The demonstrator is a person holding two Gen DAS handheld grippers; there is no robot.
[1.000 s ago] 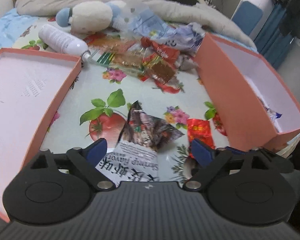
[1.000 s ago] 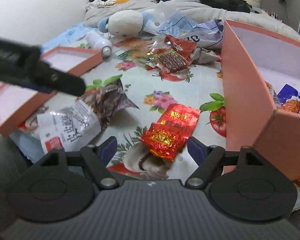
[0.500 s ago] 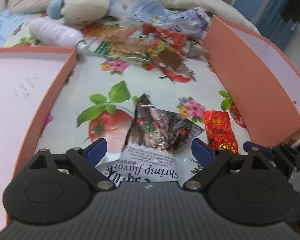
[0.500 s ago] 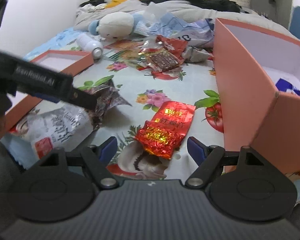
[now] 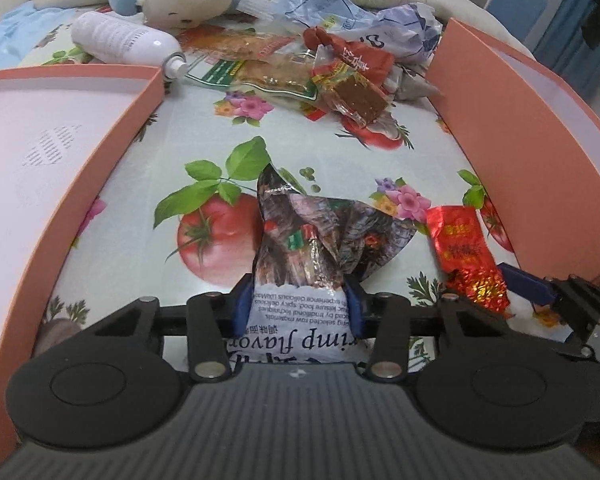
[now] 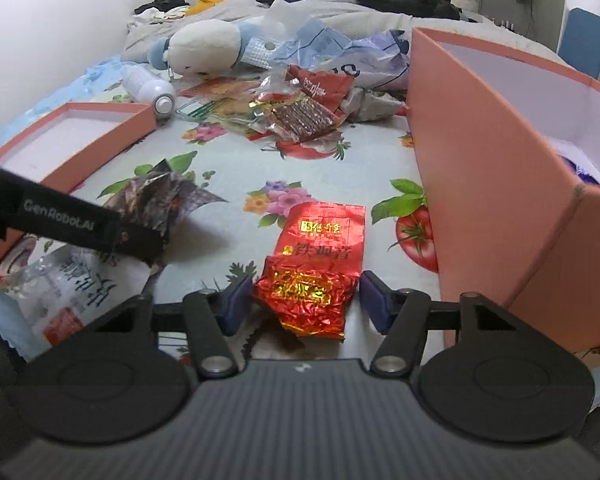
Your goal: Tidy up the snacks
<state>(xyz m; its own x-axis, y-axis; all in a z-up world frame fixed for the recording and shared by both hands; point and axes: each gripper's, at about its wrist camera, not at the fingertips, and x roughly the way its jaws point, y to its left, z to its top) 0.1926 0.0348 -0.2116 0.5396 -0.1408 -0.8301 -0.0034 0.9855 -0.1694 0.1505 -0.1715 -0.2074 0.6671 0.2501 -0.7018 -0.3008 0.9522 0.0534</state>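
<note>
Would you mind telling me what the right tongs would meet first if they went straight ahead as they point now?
The right tongs stand open astride the near end of the red foil packet, so that comes first. Past it lies bare flowered cloth, then probably the snack pile, though depth is unclear.

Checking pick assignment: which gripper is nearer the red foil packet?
Right. The right gripper straddles the red foil packet, jaws open on either side. The left gripper sits beside it, shut on the shrimp snack bag.

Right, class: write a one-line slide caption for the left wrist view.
Left gripper shut on the crumpled white-and-dark shrimp-flavour snack bag, between two pink cardboard box halves.
</note>
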